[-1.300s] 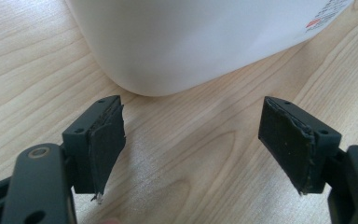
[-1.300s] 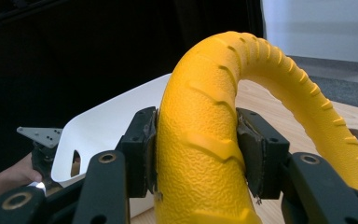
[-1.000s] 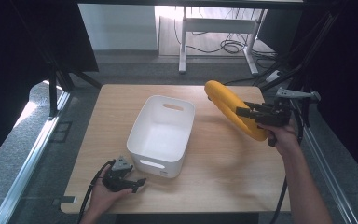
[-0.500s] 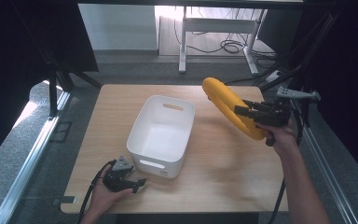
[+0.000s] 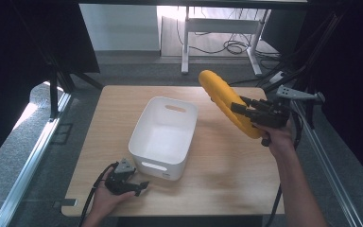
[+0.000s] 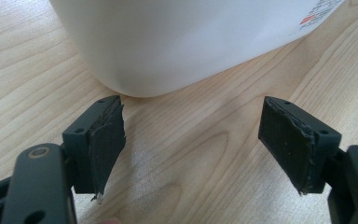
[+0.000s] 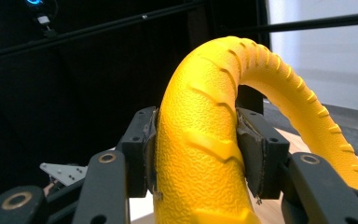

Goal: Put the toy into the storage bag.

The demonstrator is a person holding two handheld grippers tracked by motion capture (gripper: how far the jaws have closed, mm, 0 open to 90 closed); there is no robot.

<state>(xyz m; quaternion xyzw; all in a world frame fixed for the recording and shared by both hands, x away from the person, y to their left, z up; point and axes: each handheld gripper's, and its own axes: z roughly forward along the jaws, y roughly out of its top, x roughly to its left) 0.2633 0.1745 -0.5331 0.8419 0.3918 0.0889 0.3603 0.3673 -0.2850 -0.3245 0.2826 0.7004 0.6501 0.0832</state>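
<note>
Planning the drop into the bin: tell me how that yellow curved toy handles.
The yellow curved toy probably keeps its shape: it arches unsupported beyond the right gripper. Its pebbled, ribbed skin likely resists slipping. Being long and curved, it may overhang the white bin.

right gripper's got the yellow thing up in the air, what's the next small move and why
Probably carry the yellow toy left until it hangs over the white bin. The right gripper is shut on it, clear of the table, and the bin sits open just beside it.

The big yellow banana toy, bumpy and curved with little ridges along its side, is lifted up in the air, tilted, above the worktop, just beside the white tub.
</note>
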